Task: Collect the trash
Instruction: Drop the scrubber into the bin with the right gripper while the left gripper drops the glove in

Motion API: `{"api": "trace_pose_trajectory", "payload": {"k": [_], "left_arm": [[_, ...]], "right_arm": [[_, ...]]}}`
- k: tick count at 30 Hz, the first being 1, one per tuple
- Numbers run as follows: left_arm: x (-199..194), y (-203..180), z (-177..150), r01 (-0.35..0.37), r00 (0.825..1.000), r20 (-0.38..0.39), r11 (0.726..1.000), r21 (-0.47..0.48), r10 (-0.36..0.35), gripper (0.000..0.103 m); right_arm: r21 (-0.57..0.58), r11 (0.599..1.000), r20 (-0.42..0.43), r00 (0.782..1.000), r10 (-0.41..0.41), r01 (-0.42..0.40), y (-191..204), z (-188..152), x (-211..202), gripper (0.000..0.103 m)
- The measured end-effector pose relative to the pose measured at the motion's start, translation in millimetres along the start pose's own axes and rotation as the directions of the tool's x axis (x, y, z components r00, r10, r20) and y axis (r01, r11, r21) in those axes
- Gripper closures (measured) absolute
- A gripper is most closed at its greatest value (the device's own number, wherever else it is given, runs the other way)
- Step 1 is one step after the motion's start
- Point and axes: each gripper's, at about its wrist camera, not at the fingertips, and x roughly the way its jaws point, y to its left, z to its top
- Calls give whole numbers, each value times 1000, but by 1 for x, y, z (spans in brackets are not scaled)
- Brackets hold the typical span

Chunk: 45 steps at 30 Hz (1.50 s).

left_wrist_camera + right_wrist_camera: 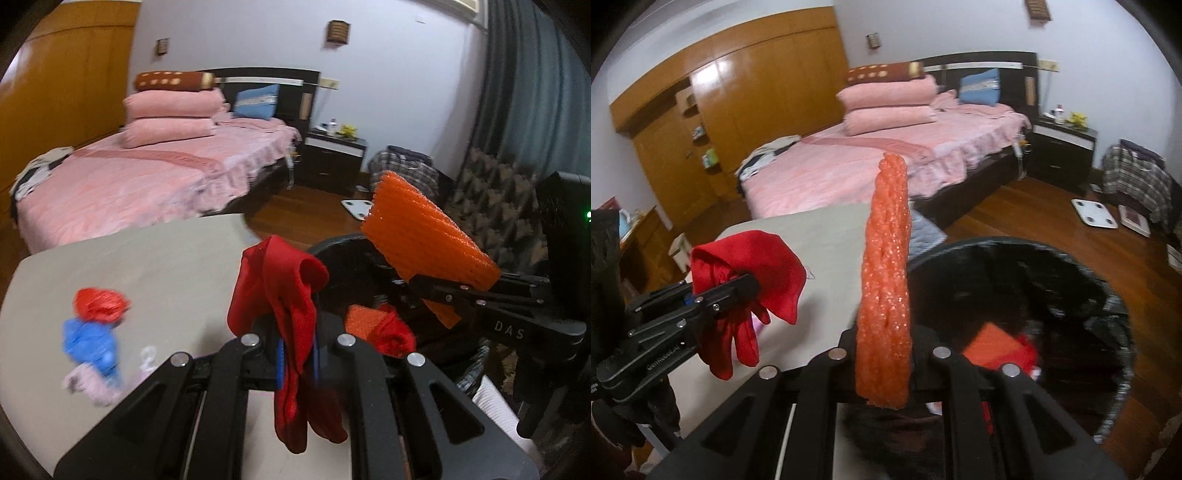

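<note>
Trash is going in: the black round bin (1015, 295) already holds orange and red scraps. Right gripper (884, 354) clamps an orange foam net sheet (886, 277) beside the rim; left gripper (295, 354) pinches a crumpled red plastic bag (284, 295). Red, blue, pink scraps (96, 339) wait on the beige tabletop (166, 266).

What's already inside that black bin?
Inside the black bin, an orange foam piece and something red lie at the bottom. The rest is dark, partly hidden behind the right gripper.
</note>
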Motion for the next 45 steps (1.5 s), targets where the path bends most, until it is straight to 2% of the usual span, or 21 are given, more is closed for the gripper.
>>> {"api": "trace_pose_trajectory", "payload": {"k": [10,13,14,15,16,17,18,22,24,26,33,37,39,41,43,45], "left_arm": [[57,-66,12,115,993,-28,991,69,-113,93],[78,-77,12,134,990,-45,989,65,-132,87],[82,-76,13,140,989,-51,988,63,-137,80],[86,-76,12,146,988,-59,988,59,-142,69],[92,-76,11,143,988,-69,988,51,-139,64],[92,-74,10,141,988,-74,989,46,-137,57],[93,-71,8,142,987,-84,989,34,-139,54],[85,-53,5,116,990,-86,993,12,-115,41],[74,-39,4,110,992,-66,994,-12,-111,30],[69,-30,5,107,992,-59,994,-32,-108,27],[64,-24,9,94,994,-54,995,-32,-96,31],[67,-36,14,126,990,-58,992,-15,-127,31],[68,-48,20,166,985,-57,986,-1,-165,31],[68,-60,19,184,982,-53,982,43,-181,31],[77,-68,8,204,975,-103,977,67,-197,31],[89,-73,-10,218,962,-187,973,72,-201,31]], "right_arm": [[63,993,3,995,-103,103,-70,-6,-13,88],[72,989,1,991,-131,130,-84,-9,-9,86],[67,988,-5,990,-138,138,-87,-10,-6,74],[60,987,-20,988,-150,151,-90,-12,-3,63],[57,984,-28,986,-167,169,-94,-14,0,58],[58,982,-34,983,-181,182,-97,-16,3,50],[59,980,-39,982,-186,188,-99,-18,4,43],[74,976,-31,979,-203,205,-103,-25,-1,27],[79,975,-17,978,-207,208,-101,-26,-5,16],[74,976,-4,979,-206,205,-96,-26,-8,12],[85,978,17,981,-195,193,-88,-24,-14,11],[92,975,24,979,-203,201,-92,-24,-21,11],[100,973,26,977,-213,209,-97,-25,-24,11],[121,966,29,972,-233,228,-108,-26,-29,11],[145,960,29,969,-247,241,-117,-28,-32,11],[163,954,29,966,-258,250,-124,-30,-35,11]]}}
